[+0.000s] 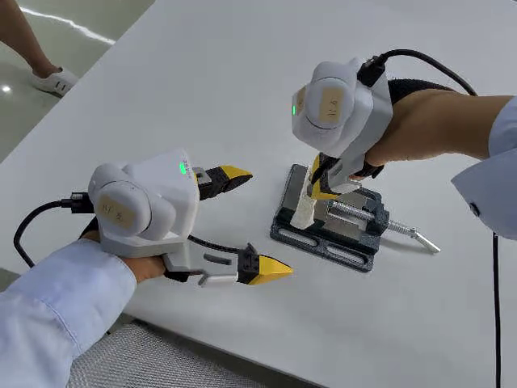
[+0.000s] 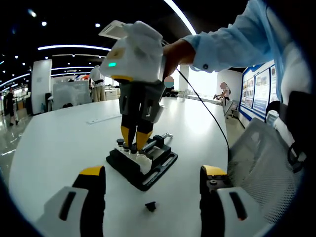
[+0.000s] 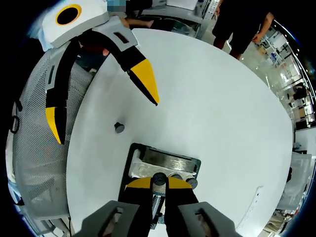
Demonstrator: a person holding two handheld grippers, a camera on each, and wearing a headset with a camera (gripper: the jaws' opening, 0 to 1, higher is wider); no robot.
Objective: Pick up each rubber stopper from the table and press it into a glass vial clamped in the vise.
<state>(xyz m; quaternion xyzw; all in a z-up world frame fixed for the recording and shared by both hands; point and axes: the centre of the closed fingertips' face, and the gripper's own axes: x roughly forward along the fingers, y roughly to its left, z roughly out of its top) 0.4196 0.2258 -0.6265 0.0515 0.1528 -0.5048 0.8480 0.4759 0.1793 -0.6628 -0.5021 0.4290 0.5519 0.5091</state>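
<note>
One left hand-held gripper [image 1: 266, 221], one right hand-held gripper [image 3: 159, 185], one vise [image 3: 165, 160], one rubber stopper [image 3: 119, 127] loose on the bench [image 1: 242, 65]; the glass vials [image 3: 145, 170] are too hidden to count

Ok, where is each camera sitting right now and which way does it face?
Head view: on the headset, looking down; sleeves, open left hand-held gripper, right hand-held gripper over the vise.
Left gripper view: low, facing across the table toward the vise; own jaws wide apart, right sleeve above.
Right gripper view: above the vise, facing straight down; own jaws closed on a held stopper.
Shared: both gripper views show the loose stopper.
</note>
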